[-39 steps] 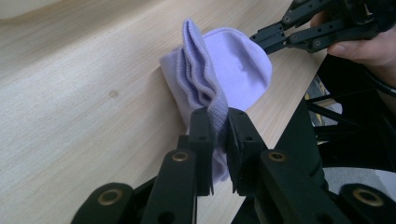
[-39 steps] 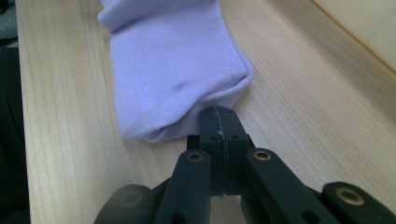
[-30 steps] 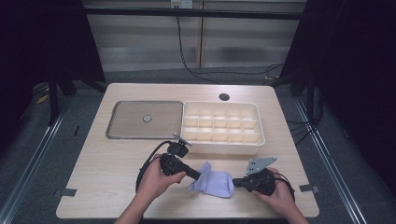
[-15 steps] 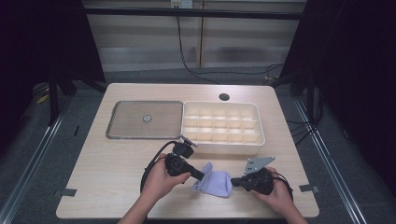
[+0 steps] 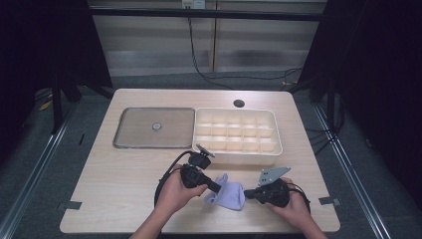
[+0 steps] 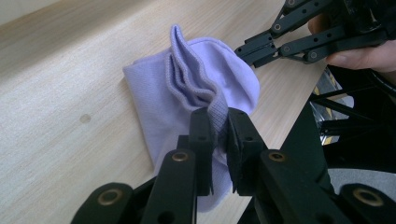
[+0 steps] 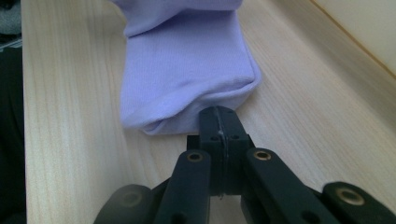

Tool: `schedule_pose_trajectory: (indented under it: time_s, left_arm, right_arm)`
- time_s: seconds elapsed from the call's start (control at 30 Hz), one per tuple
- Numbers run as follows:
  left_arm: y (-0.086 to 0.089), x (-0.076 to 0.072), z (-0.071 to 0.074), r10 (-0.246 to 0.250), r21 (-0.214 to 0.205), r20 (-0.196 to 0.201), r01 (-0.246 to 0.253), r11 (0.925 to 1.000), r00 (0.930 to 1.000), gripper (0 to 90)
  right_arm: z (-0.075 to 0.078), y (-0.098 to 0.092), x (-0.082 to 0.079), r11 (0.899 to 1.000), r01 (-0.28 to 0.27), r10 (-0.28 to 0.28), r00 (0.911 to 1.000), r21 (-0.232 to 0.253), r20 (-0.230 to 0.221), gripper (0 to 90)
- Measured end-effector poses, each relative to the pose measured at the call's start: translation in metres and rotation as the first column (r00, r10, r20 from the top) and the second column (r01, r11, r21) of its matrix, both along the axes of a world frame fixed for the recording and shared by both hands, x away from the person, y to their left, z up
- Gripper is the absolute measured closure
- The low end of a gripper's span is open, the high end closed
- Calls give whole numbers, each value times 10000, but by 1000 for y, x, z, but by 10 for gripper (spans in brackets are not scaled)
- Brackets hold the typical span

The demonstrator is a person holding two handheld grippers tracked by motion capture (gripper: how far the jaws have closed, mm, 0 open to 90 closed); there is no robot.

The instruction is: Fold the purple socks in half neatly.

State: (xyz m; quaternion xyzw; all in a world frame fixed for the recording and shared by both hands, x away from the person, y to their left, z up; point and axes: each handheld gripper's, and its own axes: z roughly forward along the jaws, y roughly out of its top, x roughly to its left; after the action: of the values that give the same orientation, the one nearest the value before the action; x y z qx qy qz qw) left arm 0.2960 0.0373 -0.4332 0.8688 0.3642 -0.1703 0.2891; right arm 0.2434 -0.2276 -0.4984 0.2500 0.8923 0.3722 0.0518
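Left claw [image 6: 218,135] pinches bunched cuff of soft lilac sock [image 6: 187,88]; right claw [image 7: 219,122] pressed together at sock's other end, on pale wooden bench [image 5: 124,174].

One camera hangs high on the person's side, looking forward and down over the whole table [image 5: 124,174]. Two more ride on the grippers, low and very close to the tabletop, aimed along their own jaws from opposite sides. All three take in the same lilac sock [image 5: 229,195] [image 6: 187,88] [image 7: 182,70].
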Motion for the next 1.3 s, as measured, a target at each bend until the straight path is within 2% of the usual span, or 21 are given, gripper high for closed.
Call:
schedule_pose_trajectory:
  time_s: [0.4,0.5,1.0,1.1,1.13,1.3]
  left_arm:
    - [-6,1,-3,-40,109,-61,40,9999,10000,813]
    - [-8,0,-4,145,43,-119,-144,9999,9998,813]
    - [-11,0,-6,-85,231,-77,87,9997,9999,813]
    - [-13,-1,-7,169,143,-178,-166,9998,9997,813]
    - [-12,0,-7,-60,269,-137,64,9996,9999,813]
    - [-15,0,-7,-11,265,-137,15,9996,9999,813]
  right_arm:
    - [0,2,0,10000,-34,35,10000,56,-46,900]
    - [0,2,-1,10000,-31,31,10000,72,-58,900]
    - [0,5,0,10000,-31,31,10000,51,6,900]
    - [0,5,1,10000,-52,52,10000,35,12,895]
    - [-1,5,1,10000,-53,53,10000,42,8,895]
    - [0,7,2,10000,-57,57,10000,52,-10,895]
